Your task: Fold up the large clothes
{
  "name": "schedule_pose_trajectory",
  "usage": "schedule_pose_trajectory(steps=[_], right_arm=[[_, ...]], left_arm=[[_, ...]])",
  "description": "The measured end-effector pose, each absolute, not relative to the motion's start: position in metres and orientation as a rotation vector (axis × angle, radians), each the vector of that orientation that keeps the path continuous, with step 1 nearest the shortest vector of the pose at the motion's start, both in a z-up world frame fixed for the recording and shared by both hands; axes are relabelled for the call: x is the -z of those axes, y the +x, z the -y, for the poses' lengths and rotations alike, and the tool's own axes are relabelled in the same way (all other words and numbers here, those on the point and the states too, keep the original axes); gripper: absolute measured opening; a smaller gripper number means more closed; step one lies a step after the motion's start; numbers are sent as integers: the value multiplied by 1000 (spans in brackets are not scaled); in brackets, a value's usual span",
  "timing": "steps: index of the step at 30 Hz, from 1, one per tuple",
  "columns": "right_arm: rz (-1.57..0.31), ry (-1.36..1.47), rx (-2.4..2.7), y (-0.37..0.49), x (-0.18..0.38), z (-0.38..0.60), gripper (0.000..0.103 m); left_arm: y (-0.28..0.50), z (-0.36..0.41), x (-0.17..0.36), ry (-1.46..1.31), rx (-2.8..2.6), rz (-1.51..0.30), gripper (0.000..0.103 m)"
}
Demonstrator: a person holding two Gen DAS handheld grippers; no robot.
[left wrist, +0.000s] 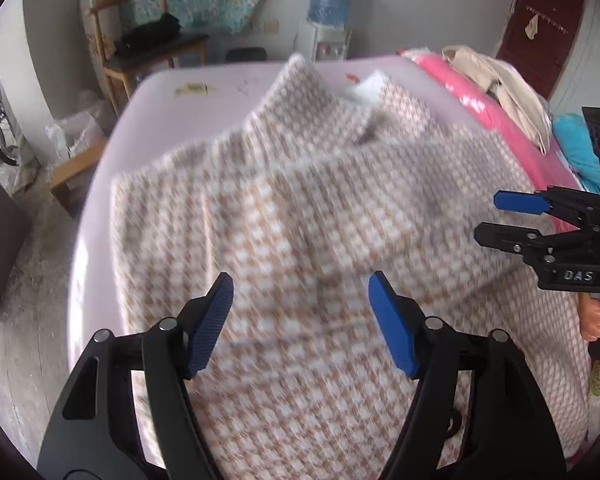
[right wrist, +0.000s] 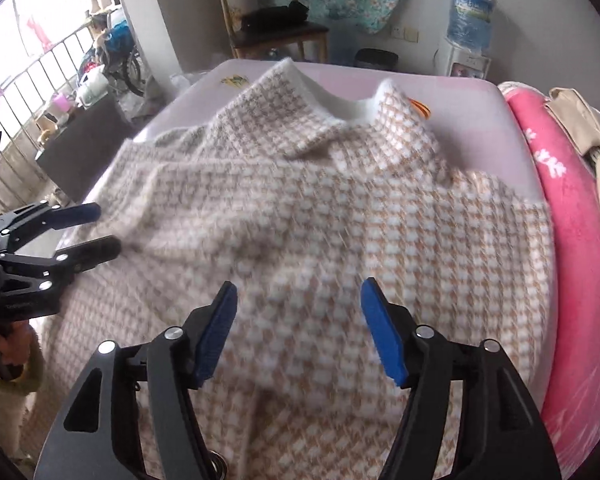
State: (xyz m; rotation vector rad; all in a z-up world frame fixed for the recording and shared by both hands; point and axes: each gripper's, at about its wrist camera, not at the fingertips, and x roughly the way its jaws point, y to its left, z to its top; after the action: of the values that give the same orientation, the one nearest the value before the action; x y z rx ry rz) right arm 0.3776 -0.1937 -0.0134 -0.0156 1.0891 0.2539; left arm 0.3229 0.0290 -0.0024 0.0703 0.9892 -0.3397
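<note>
Left wrist view shows both grippers, left gripper (left wrist: 300, 320) and right gripper (left wrist: 496, 220), spread and empty over the fuzzy tan-and-white checked coat (left wrist: 300, 200). It looks soft, thick and floppy; grab its edges.

Beige-and-white houndstooth fleece garment (left wrist: 300, 208), collar at far end, spread rumpled across pale bed (left wrist: 220, 76)

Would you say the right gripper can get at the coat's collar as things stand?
Probably yes. The right gripper hangs open above the checked coat, nothing between its fingers, and no object lies across the coat up to the collar; the left gripper sits off to the side.
</note>
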Motion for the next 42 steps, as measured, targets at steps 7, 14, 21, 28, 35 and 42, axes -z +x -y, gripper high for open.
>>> schedule_pose_trajectory(steps=[7, 14, 21, 28, 35, 42], right_arm=[[-1070, 35, -240, 348, -9, 188, 66], [-1005, 57, -220, 252, -38, 204, 72], [-1119, 60, -191, 193, 5, 226, 45], [-1176, -45, -175, 121, 33, 212, 27], [-1186, -78, -147, 68, 38, 211, 26], [-1234, -41, -210, 34, 29, 208, 27]], left_arm=[[300, -24, -7, 105, 301, -980, 68], [235, -31, -24, 174, 313, -978, 72], [174, -21, 7, 259, 298, -1040, 72], [114, -24, 31, 307, 294, -1042, 72], [74, -34, 29, 276, 292, -1025, 70], [14, -22, 35, 370, 383, -1022, 71]])
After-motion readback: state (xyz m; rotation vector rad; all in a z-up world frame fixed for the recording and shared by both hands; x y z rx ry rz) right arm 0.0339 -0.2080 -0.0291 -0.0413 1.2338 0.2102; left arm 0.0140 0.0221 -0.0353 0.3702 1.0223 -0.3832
